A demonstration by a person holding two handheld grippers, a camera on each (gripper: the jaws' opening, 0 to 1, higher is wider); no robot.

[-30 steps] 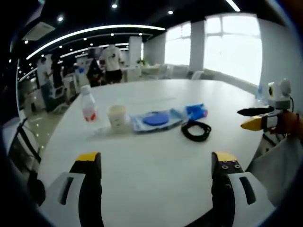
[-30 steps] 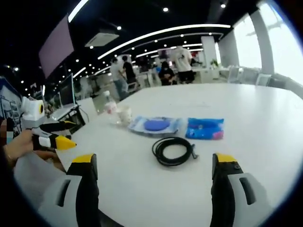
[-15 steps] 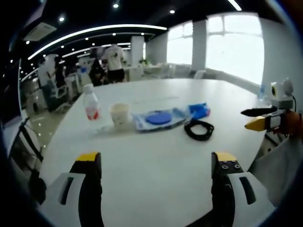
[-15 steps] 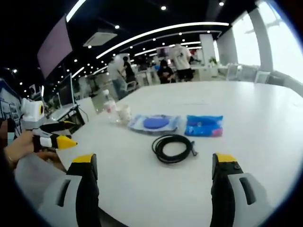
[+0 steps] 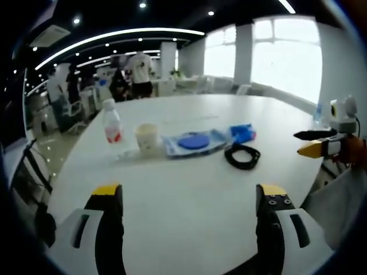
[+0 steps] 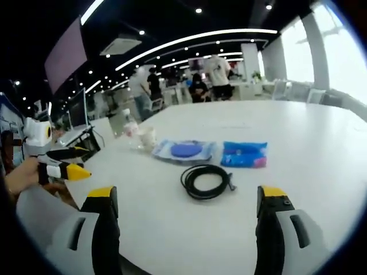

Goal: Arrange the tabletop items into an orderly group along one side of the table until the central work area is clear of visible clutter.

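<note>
Coiled black cable (image 6: 205, 181) ahead between right gripper (image 6: 186, 197)'s parted jaws; left gripper (image 5: 189, 195) probably likewise apart.

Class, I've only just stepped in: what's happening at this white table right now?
A person holds a hand-held gripper in each hand, the left and the right, both open and empty above the near edge of the table. Nothing is grasped yet. A bottle, cup, blue disc packet, blue pouch and coiled cable lie across the middle.

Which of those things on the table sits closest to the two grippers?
The coiled black cable, lying flat in front; the blue packet, blue disc pouch, paper cup and bottle lie beyond it.
</note>
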